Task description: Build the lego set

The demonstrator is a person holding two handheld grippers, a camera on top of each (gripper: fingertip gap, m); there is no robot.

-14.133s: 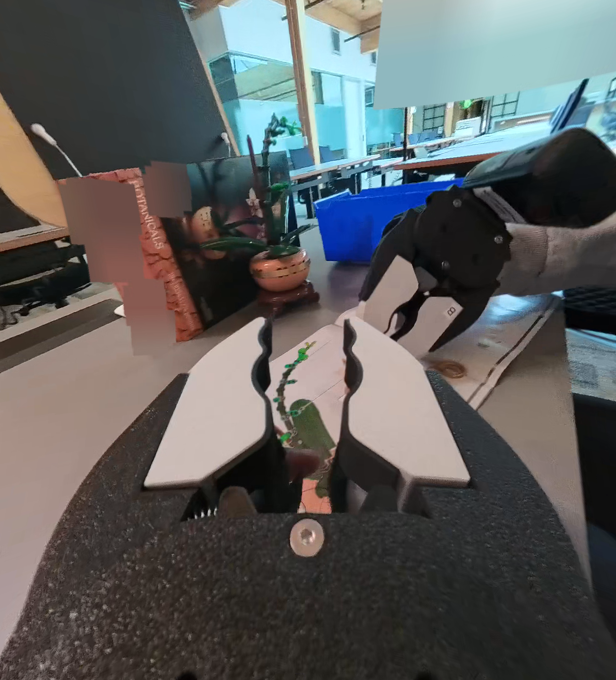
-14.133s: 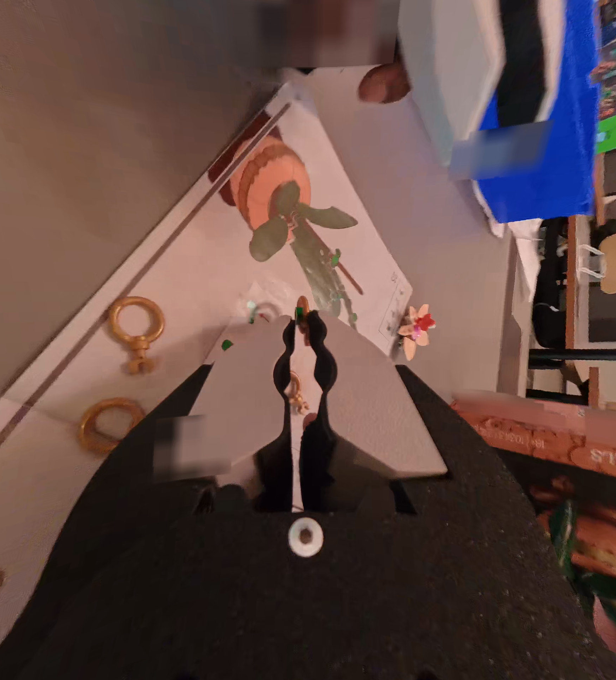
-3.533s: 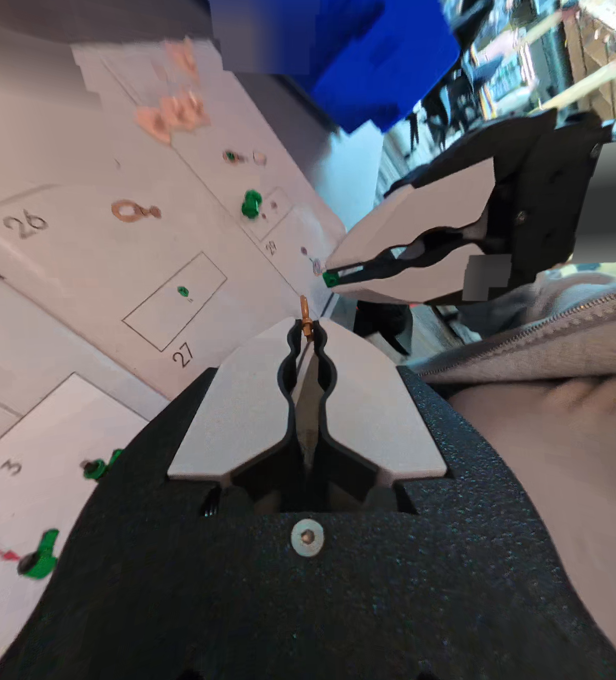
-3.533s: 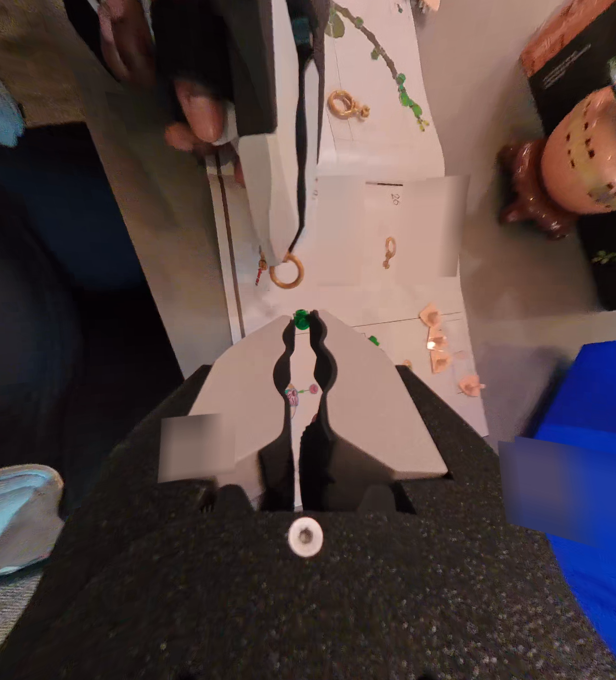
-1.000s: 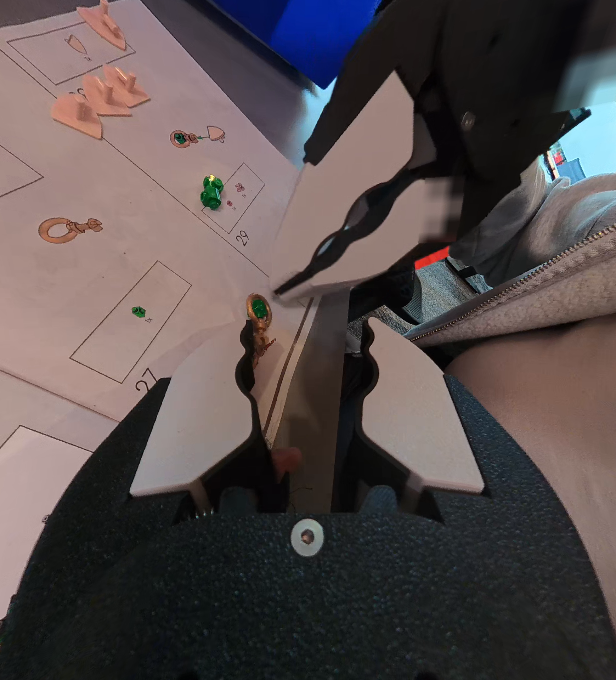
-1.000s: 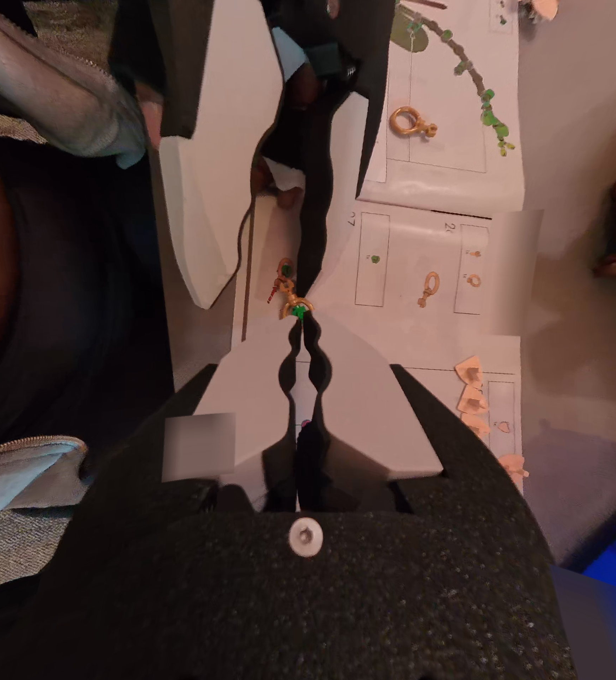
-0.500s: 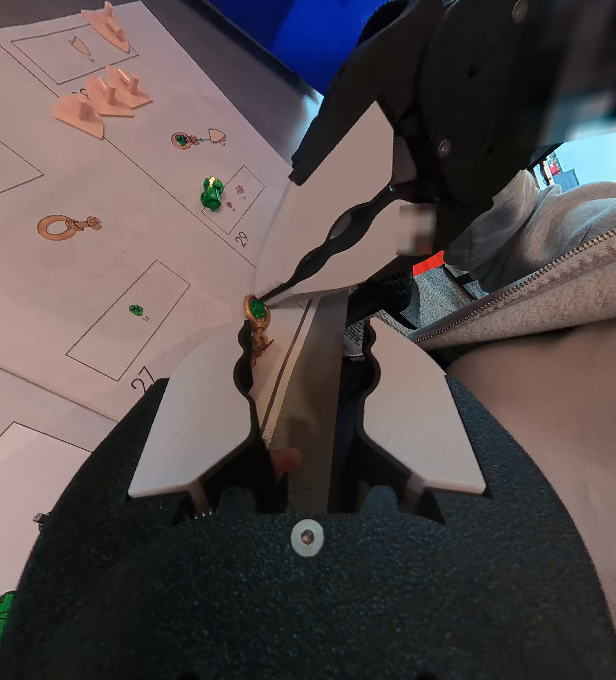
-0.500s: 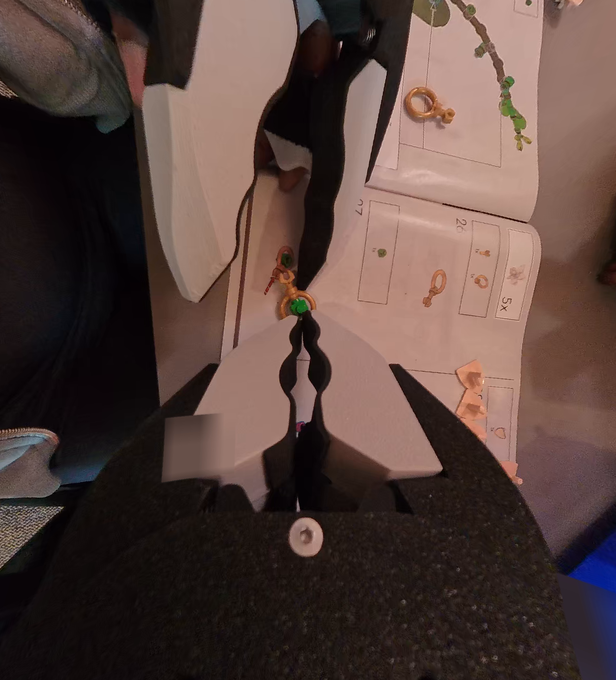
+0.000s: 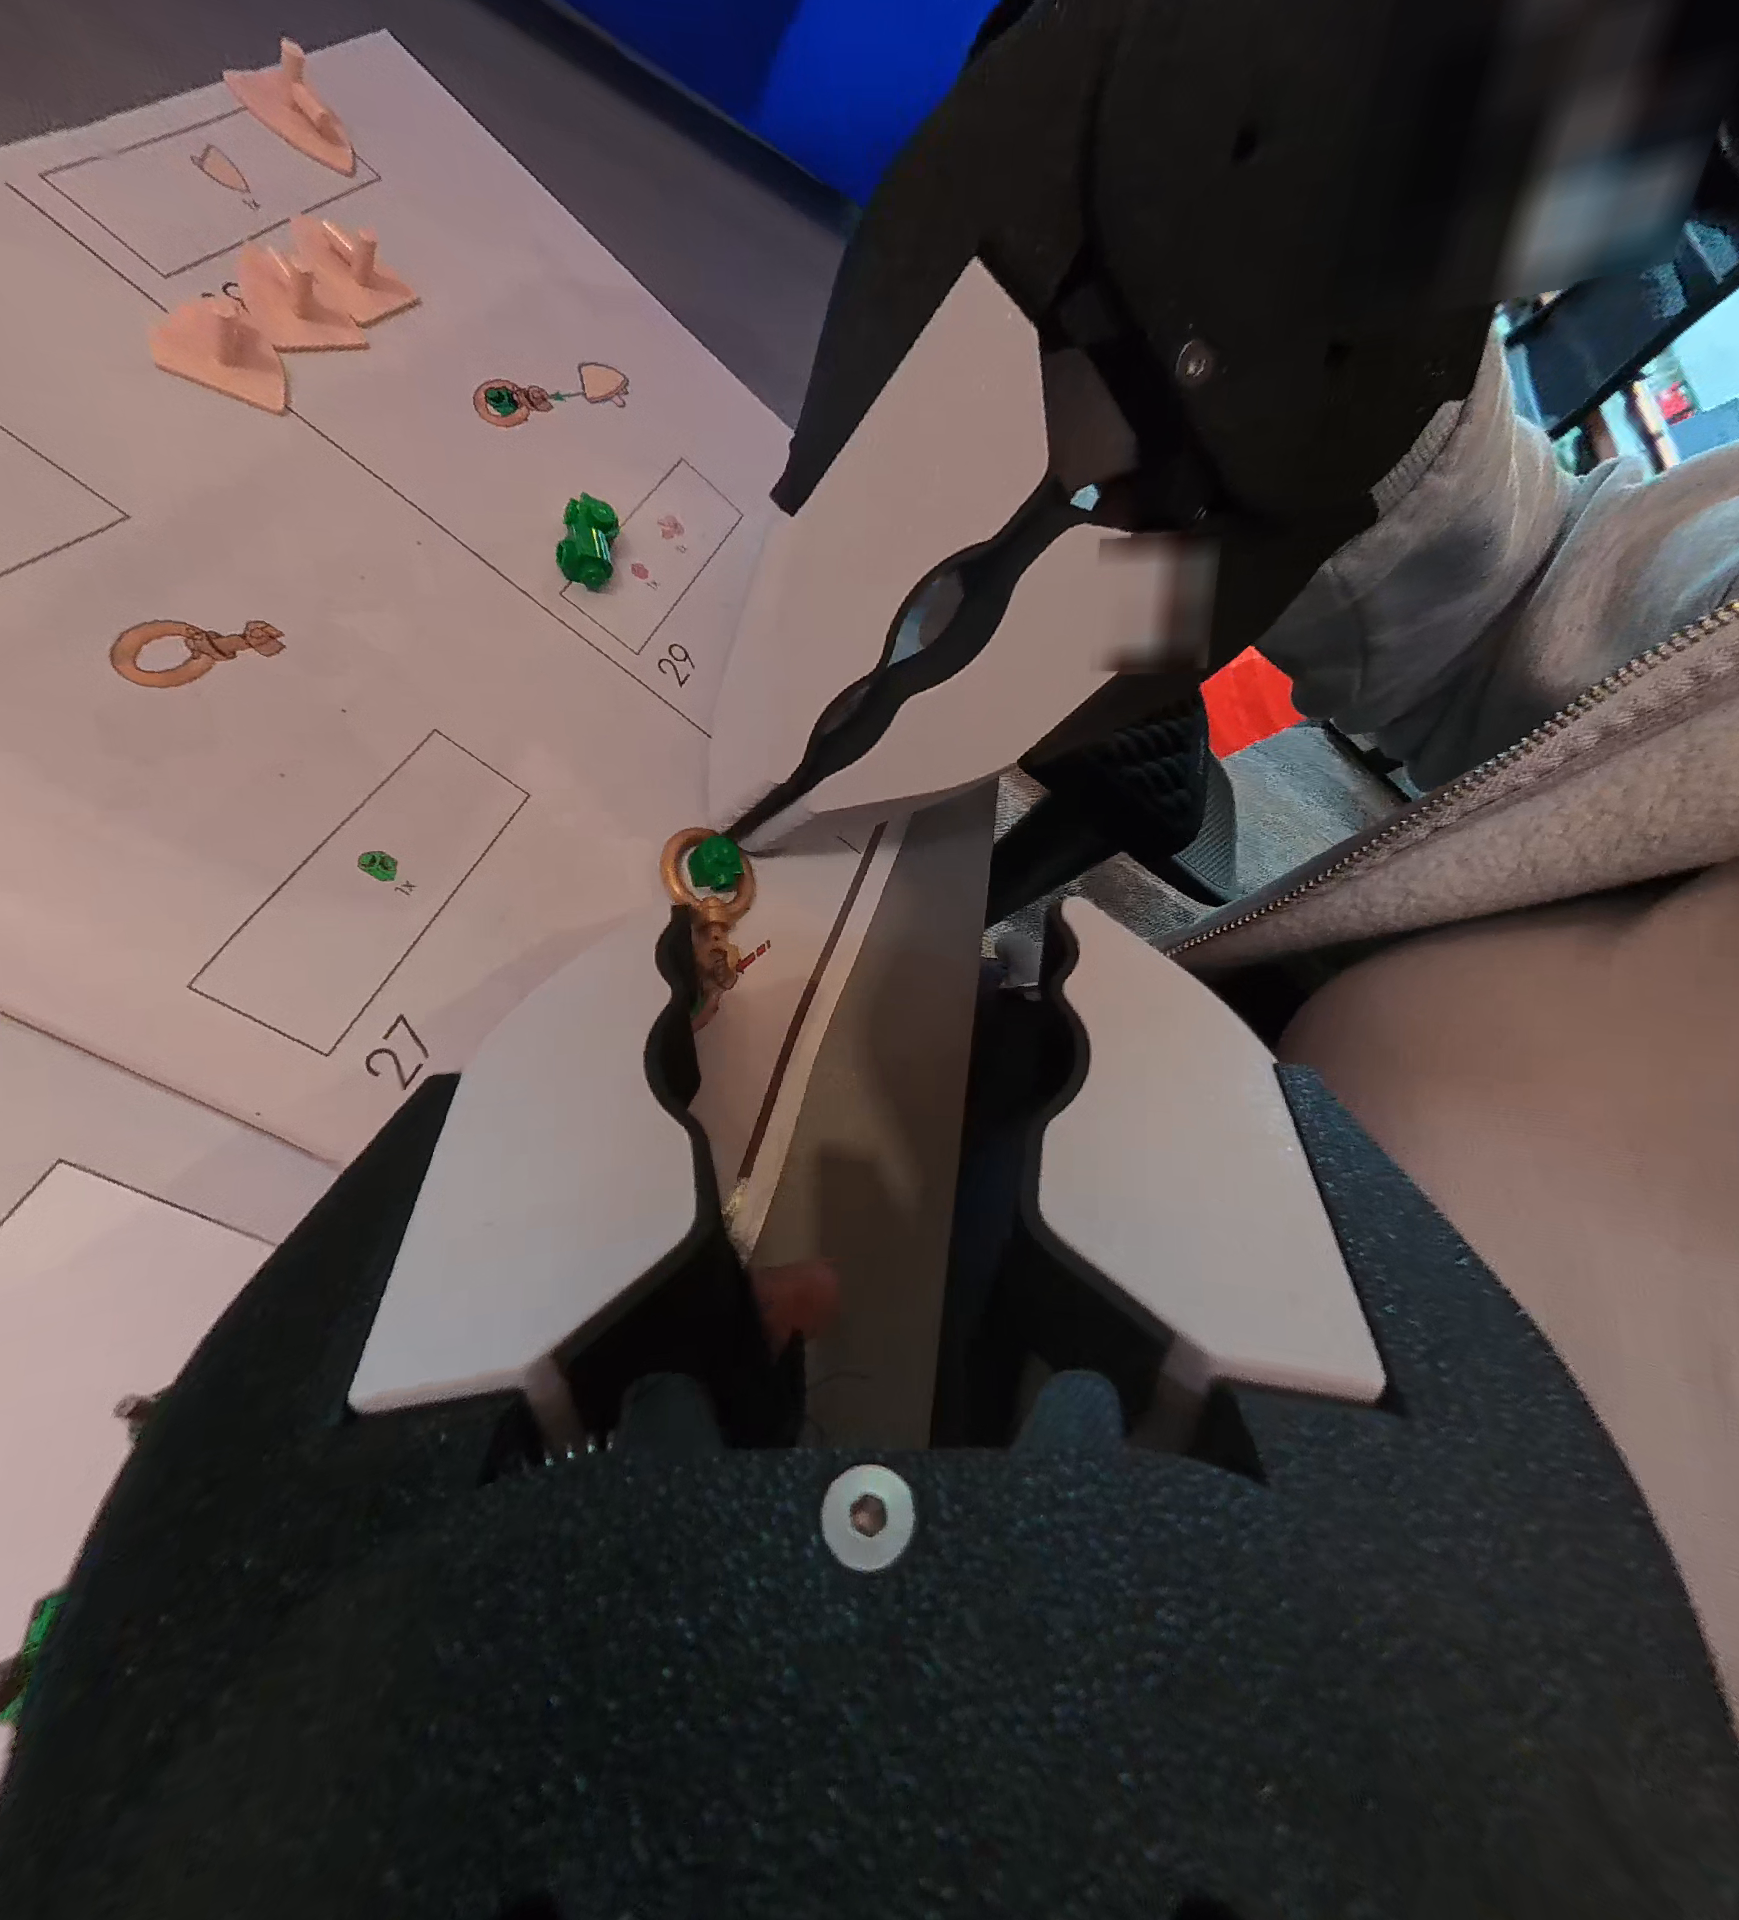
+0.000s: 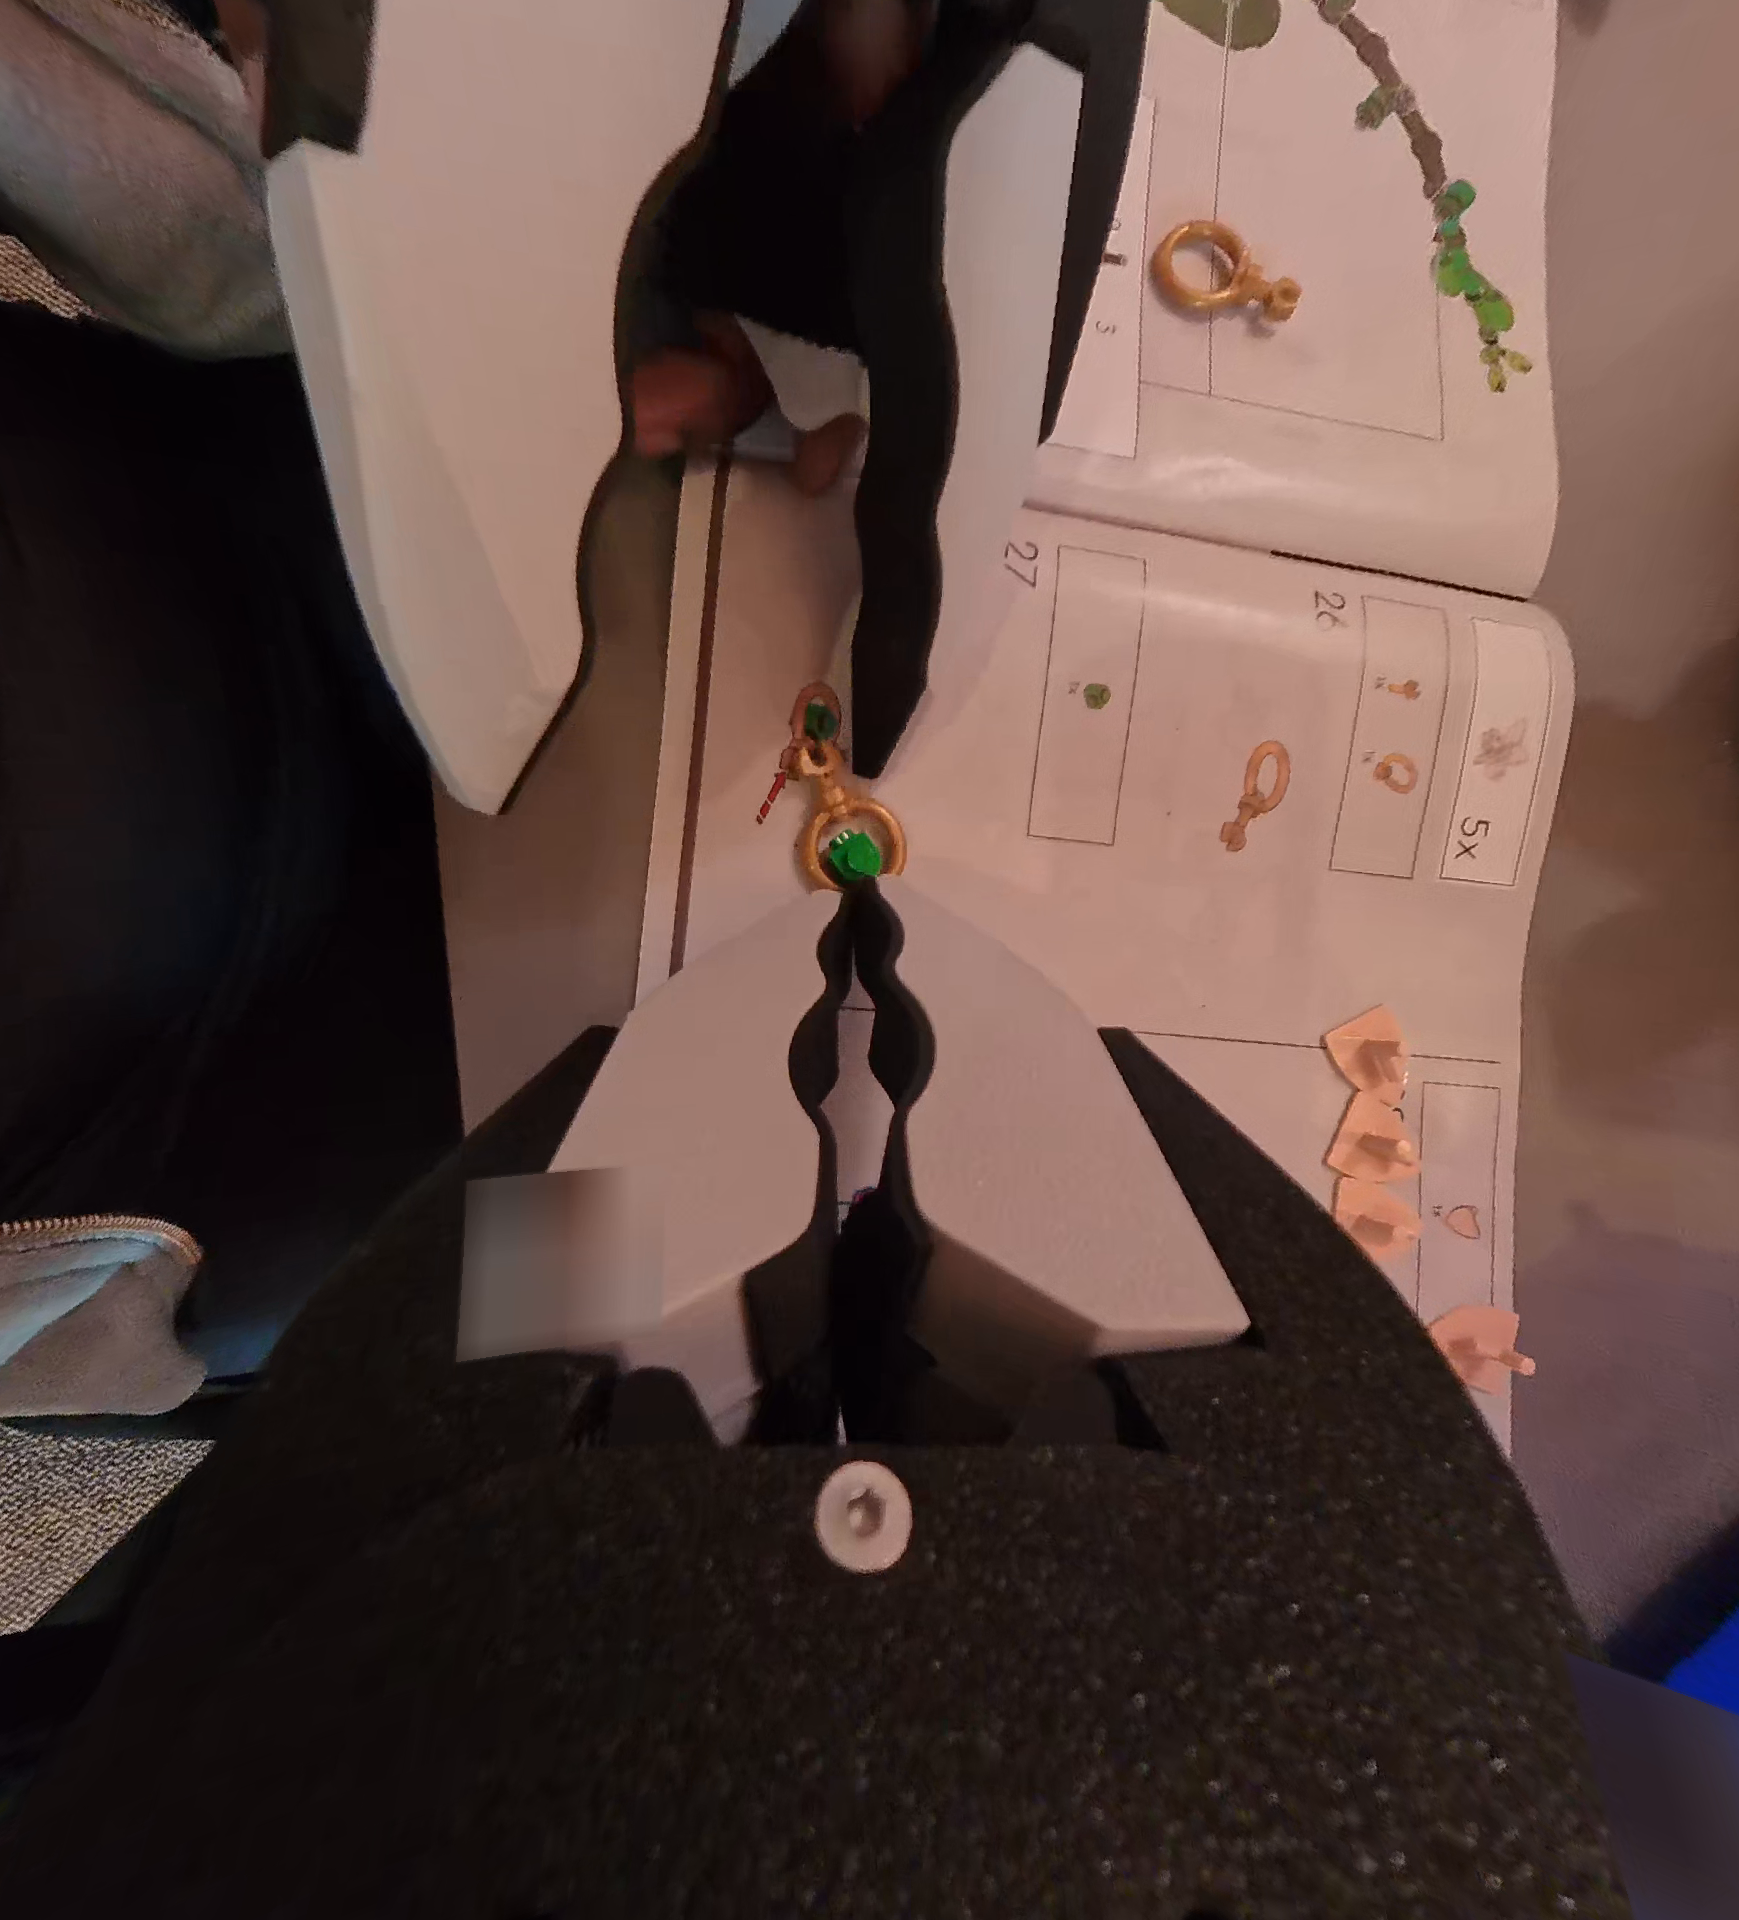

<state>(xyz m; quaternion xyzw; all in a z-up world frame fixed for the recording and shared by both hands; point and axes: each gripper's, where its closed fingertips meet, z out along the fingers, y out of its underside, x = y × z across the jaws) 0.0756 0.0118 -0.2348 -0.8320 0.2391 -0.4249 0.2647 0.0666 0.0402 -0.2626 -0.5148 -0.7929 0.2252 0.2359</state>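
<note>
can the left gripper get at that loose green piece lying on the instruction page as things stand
Probably yes. The left gripper is open and holds nothing, and the loose green piece lies uncovered on the instruction booklet. The right gripper, shut on the green stud at the gold ring, crowds the approach.

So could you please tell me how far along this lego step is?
Done: nothing finished shows. In hand: the right claw, shut on the green stud, holds it inside the gold ring; the left claw is open. Left: pink petals and a spare green piece on the instruction booklet.
</note>
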